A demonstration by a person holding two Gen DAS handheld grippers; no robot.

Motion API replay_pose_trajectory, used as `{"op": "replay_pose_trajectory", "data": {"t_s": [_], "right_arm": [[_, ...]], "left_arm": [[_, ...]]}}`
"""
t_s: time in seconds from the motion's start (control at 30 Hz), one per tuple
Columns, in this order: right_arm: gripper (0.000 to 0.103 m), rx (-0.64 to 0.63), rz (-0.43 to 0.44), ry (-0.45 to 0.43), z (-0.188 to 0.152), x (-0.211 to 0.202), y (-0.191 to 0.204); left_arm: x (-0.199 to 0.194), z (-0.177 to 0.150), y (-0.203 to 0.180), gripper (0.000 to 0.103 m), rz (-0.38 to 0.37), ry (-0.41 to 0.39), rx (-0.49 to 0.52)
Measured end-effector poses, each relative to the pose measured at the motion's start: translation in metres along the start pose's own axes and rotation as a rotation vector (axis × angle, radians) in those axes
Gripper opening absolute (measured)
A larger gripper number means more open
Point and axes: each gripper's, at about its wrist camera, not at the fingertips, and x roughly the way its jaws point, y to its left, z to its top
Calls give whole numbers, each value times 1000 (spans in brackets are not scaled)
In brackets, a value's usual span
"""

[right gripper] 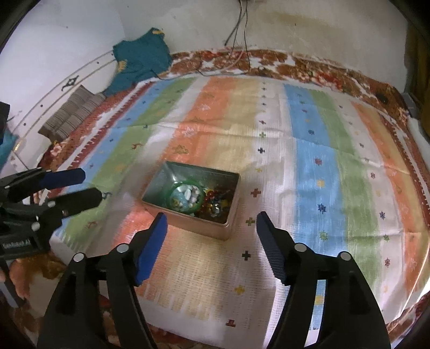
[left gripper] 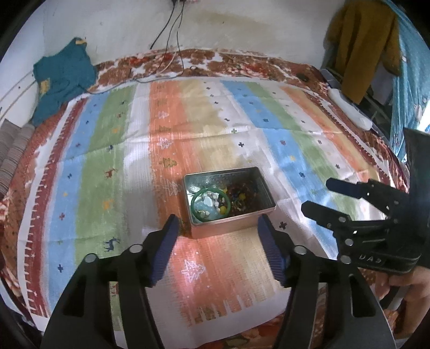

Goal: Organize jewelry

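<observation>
A bed covered by a woven cloth striped in blue, green, orange, cream and white point(left gripper: 113, 150) is seen, with a brown-and-white floral sheet point(left gripper: 242, 63) bordering it against a stained pale wall point(left gripper: 242, 24). An open rectangular metal tin point(left gripper: 231, 226) point(right gripper: 188, 225) is set near the middle of the cloth on the orange and cream stripes. Beyond the tin, by the wall, a crumpled teal garment point(left gripper: 60, 80) and dark cables point(left gripper: 172, 32) are found; a mustard-yellow garment point(left gripper: 360, 45) is hung to the tin's far right. The tin's long axis is laid across the stripes, its open side facing up. Inside it, a green bangle point(left gripper: 197, 193) point(right gripper: 172, 188) encloses pale stones at the left, and small mixed beads point(left gripper: 242, 198) are heaped at the right. The left gripper point(left gripper: 217, 225) is held released just in front of the tin, nothing between its blue-padded fingers. The right gripper point(right gripper: 212, 222) is likewise spread and empty, just in front of the tin's right end.
</observation>
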Motion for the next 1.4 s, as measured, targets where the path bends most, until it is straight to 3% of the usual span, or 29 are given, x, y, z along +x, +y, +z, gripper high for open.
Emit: {"op": "replay_pose_trajectory", "data": {"t_s": [0.27,0.53,0.83,1.4], "right_arm": [[76,-13,37,-35,-11,-15,3],[91,-32,15,-52,-26,-30,9],[96,-52,0,-79,-36,-40,13],[97,-37,-1,-148,-43,-58,12]], "left_arm": [[-18,-19,-4,82,13,-64,31],[-31,-34,-6,97,14,-113,42],[-33,-43,-9,97,28,-103,47],[-49,-50,-10,97,78,-169,53]]}}
